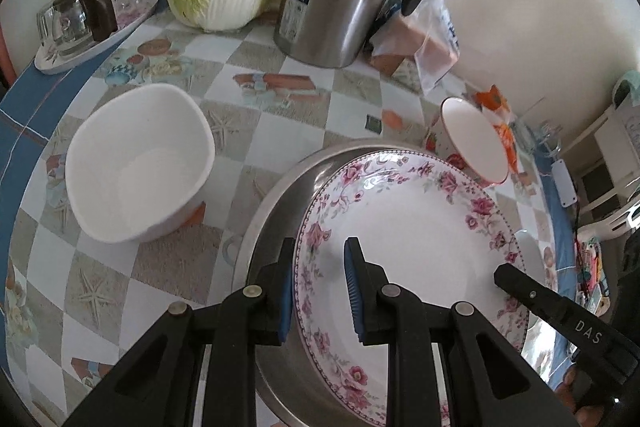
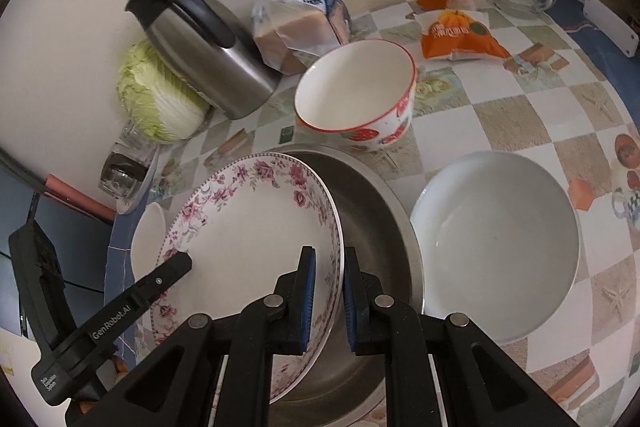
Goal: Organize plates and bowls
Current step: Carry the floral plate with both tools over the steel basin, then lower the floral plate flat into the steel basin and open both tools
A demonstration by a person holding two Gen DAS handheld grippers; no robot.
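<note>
Flowered plate (image 1: 408, 227): both grippers' jaws are pinching opposite rims over the steel pan (image 2: 368, 203); advisably lowering level, releasing together.

Between the left claw (image 1: 318, 291) jaws sits a glossy glazed floral plate (image 1: 408, 223); beneath it, a brushed-metal basin (image 1: 276, 195); left, a matt white bowl (image 1: 136, 163).

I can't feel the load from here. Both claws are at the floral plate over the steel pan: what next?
Probably lower the plate flat into the pan. Left claw and right claw each straddle its rim on opposite sides, and it sits tilted over the pan.
</note>
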